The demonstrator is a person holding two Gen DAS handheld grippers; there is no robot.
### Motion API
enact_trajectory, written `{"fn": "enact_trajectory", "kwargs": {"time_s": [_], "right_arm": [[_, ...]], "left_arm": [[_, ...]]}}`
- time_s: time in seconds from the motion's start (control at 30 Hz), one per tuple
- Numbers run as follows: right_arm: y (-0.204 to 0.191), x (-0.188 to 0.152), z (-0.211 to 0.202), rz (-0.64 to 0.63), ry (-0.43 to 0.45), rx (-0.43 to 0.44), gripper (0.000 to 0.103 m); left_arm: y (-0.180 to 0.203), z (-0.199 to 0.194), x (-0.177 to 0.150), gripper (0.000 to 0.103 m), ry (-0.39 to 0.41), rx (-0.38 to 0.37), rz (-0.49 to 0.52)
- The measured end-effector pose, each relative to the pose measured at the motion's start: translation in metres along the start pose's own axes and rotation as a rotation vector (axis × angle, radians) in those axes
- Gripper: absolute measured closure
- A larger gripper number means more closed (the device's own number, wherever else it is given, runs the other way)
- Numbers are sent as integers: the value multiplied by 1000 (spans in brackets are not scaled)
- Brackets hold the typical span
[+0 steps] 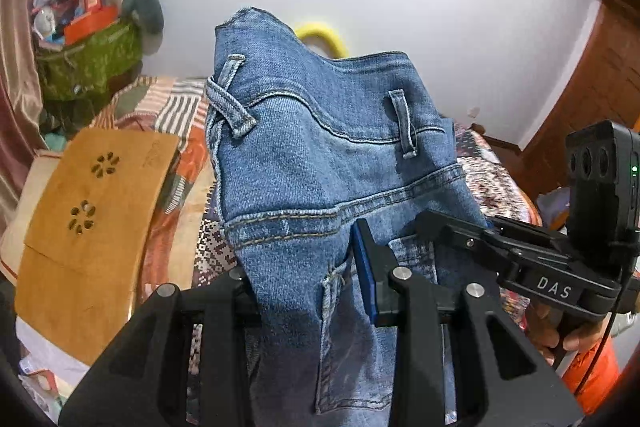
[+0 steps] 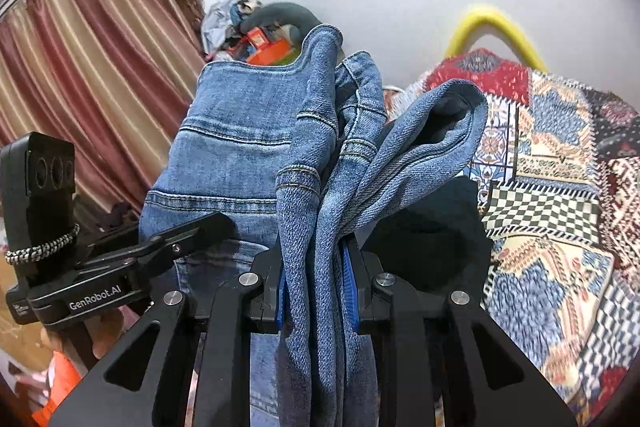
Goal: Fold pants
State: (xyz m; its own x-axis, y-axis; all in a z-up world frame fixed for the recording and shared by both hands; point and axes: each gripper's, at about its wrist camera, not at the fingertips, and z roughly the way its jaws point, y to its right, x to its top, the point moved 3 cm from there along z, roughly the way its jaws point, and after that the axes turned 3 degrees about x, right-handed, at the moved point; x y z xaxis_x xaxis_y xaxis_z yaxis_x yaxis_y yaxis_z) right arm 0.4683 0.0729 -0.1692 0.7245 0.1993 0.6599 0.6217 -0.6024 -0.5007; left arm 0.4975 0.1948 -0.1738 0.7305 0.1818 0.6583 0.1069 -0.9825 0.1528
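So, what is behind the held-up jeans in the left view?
Behind the jeans a yellow curved thing shows against the white wall. Its lower part is covered by the denim; the patterned bedcover continues underneath.

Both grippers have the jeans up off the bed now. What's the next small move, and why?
Probably lower both together toward the patchwork bedspread. The left gripper and right gripper are each clamped on the jeans, which hang bunched in the air, so laying them flat should come first.

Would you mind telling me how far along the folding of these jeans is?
Early stage. Done: both claws have picked up the jeans. In hand: the left claw grips near the back pocket, the right claw clamps bunched layers, and the jeans hang above the patchwork bedspread. Left: laying them flat and making every fold; none looks finished yet.
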Motion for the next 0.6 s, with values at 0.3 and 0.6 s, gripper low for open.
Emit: {"fn": "enact_trajectory", "kwargs": {"time_s": [0.3,0.6], "right_arm": [[106,-25,65,106,-214,-160,83],[119,-49,36,31,-179,-275,52]], "left_arm": [[-29,165,-36,68,-219,-109,-147],[-38,171,-46,52,-230,-73,-166]]}}
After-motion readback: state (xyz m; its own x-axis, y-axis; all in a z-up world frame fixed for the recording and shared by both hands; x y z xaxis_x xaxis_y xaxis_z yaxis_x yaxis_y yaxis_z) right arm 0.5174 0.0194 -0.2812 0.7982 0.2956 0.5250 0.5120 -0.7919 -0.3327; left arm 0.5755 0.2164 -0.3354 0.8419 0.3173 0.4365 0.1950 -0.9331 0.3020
